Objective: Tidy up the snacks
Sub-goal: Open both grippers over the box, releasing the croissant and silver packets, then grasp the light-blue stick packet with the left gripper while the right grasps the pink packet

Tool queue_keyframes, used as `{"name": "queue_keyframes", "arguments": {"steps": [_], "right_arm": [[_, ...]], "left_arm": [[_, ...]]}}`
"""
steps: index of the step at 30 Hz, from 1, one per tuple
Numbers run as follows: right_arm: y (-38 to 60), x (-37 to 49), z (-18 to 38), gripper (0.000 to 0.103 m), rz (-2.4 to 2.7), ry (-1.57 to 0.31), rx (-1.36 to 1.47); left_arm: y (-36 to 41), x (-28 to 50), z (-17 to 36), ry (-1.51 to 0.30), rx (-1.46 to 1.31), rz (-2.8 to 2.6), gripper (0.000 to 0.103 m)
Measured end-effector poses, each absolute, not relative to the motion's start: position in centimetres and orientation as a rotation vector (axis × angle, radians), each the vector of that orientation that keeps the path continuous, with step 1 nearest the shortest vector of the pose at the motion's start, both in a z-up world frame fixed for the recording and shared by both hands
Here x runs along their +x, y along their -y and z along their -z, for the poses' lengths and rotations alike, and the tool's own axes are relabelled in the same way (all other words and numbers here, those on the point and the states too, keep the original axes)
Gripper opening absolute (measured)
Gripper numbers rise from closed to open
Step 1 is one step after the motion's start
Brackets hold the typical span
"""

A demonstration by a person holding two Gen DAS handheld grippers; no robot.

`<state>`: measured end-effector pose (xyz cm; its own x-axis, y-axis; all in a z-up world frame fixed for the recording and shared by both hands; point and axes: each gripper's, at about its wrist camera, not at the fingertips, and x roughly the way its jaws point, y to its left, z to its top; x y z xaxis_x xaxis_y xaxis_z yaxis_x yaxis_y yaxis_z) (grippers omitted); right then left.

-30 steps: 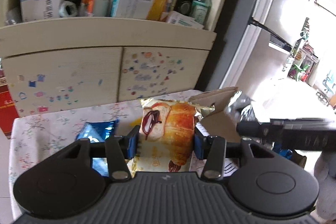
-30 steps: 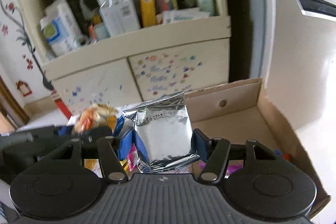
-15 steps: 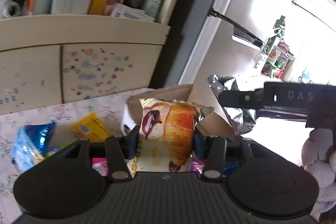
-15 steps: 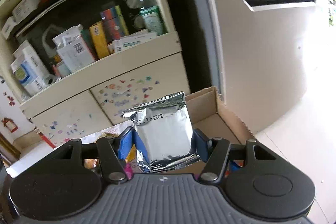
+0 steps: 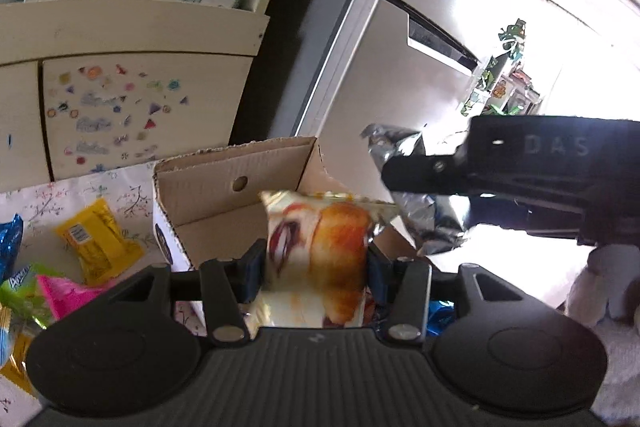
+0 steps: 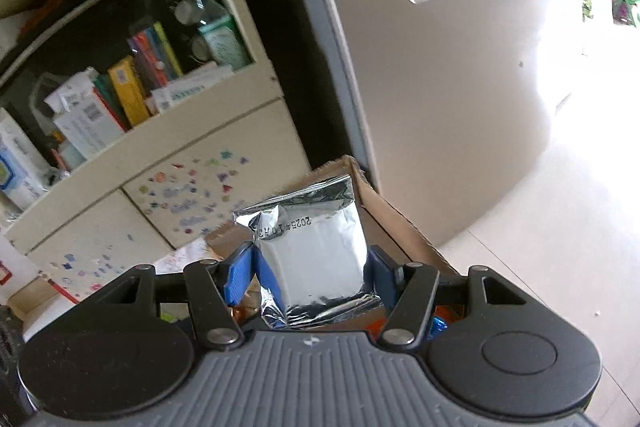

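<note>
A packet printed with golden bread (image 5: 320, 259) sits between the blue pads of my left gripper (image 5: 316, 267), whose jaws are opening. The packet is blurred while the fingers stay sharp, so it looks to be slipping loose. It hangs over the open cardboard box (image 5: 224, 195). My right gripper (image 6: 308, 271) is shut on a silver foil packet (image 6: 312, 259) above the box's right wall (image 6: 400, 223). In the left wrist view that right gripper (image 5: 400, 175) reaches in from the right with the silver packet (image 5: 436, 227) hanging beneath it.
Yellow (image 5: 96, 243), pink (image 5: 64, 291) and blue (image 5: 8, 247) snack packets lie on the floral tablecloth (image 5: 80, 191) left of the box. A stickered cabinet (image 5: 120, 107) with crowded shelves stands behind. A fridge (image 6: 440, 87) rises at the right, and a white plush toy (image 5: 600, 287) sits low right.
Both grippers have swung right from over the cloth to over the cardboard box, each carrying its packet. The bread packet now blurs between the left jaws.
</note>
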<state>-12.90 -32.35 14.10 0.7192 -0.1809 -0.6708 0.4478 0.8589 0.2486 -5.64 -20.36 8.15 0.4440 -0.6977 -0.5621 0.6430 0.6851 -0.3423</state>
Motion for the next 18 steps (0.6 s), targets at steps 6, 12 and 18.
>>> {"name": "queue_keyframes", "arguments": {"steps": [6, 12, 18], "right_arm": [[33.2, -13.0, -13.5, 0.08, 0.402, -0.694, 0.458], [33.0, -13.1, -13.7, 0.082, 0.388, -0.685, 0.476], [33.0, -13.3, -13.7, 0.083, 0.373, -0.688, 0.502]], "left_arm": [[20.8, -6.3, -8.5, -0.726, -0.046, 0.798, 0.087], [19.9, -6.1, -9.6, -0.721, -0.024, 0.745, 0.091], [17.8, -5.7, -10.2, -0.742, -0.014, 0.7, 0.091]]}}
